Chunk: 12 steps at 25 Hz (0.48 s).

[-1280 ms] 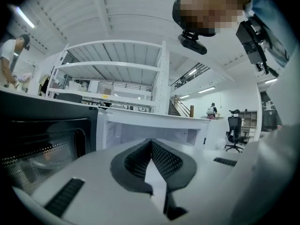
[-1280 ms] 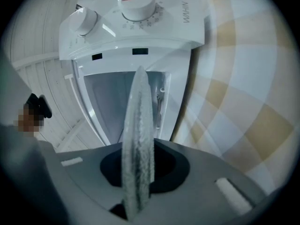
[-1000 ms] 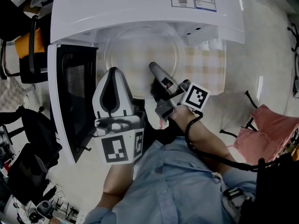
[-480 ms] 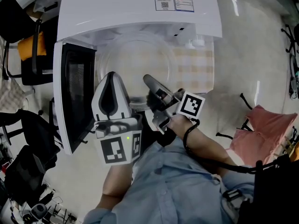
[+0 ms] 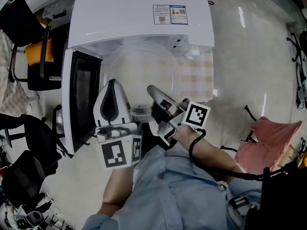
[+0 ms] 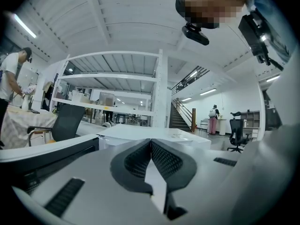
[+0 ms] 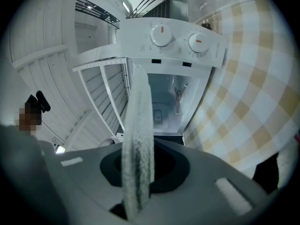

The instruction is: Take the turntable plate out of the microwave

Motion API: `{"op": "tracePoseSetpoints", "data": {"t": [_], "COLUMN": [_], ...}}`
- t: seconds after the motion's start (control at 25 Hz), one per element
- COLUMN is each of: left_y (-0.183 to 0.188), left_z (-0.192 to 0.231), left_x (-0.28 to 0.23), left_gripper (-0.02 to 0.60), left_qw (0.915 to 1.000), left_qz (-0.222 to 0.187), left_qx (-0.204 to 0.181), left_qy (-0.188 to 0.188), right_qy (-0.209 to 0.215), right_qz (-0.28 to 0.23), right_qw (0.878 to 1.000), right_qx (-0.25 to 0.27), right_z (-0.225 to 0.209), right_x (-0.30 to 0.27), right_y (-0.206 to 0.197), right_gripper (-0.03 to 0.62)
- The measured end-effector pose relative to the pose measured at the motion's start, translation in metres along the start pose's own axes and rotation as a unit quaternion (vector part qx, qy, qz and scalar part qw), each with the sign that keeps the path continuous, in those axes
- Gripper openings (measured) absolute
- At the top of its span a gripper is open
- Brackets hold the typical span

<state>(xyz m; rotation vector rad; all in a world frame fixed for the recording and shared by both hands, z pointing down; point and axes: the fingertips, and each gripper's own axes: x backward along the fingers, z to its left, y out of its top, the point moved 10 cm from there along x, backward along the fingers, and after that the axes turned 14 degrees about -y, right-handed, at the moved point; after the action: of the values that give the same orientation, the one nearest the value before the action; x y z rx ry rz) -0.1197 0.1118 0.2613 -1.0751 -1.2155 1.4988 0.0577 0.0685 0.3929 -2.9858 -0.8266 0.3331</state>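
From the head view the near rim of the plate (image 5: 141, 71) is hidden behind the two grippers and the person's blue shirt (image 5: 182, 190). Its far edge runs close under the front lip of the white microwave (image 5: 139, 13), and whether it is clear of the opening cannot be told. The glass is clear, so the checked cloth (image 5: 199, 75) shows through it and the outline is faint. The open door (image 5: 81, 104) stands edge-on at the left, its dark window foreshortened.

A label (image 5: 170, 14) with small square codes sits on the microwave's top, but its print is too small to read. In the right gripper view two knobs (image 7: 161, 35) with red marks show above the open, lit cavity, and the writing beside them is illegible.

The right gripper (image 5: 154, 94) is clamped on the plate's near rim. In its own view the plate rises edge-on between the jaws as a pale band across the microwave's front, held just before the opening. The left gripper (image 5: 113, 83) is beside it to the left, jaws pressed together on nothing, apart from the plate.
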Motion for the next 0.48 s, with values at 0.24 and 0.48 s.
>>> {"op": "tracePoseSetpoints", "data": {"t": [0.24, 0.48], "left_y": [0.031, 0.058], "left_z": [-0.012, -0.021], "left_x": [0.006, 0.014], "left_gripper": [0.008, 0.008], "left_qw": [0.9995, 0.9985], "left_qz": [-0.021, -0.036], "left_qx": [-0.024, -0.038], "left_qy": [-0.007, -0.013], "right_qy": [0.016, 0.026], "right_qz": [0.006, 0.011], "right_qw": [1.0, 0.999], "right_qx": [0.009, 0.029], "right_z": [0.032, 0.057], "right_x": [0.015, 0.024], "right_y": [0.004, 0.01], "right_gripper": [0.026, 0.026]}}
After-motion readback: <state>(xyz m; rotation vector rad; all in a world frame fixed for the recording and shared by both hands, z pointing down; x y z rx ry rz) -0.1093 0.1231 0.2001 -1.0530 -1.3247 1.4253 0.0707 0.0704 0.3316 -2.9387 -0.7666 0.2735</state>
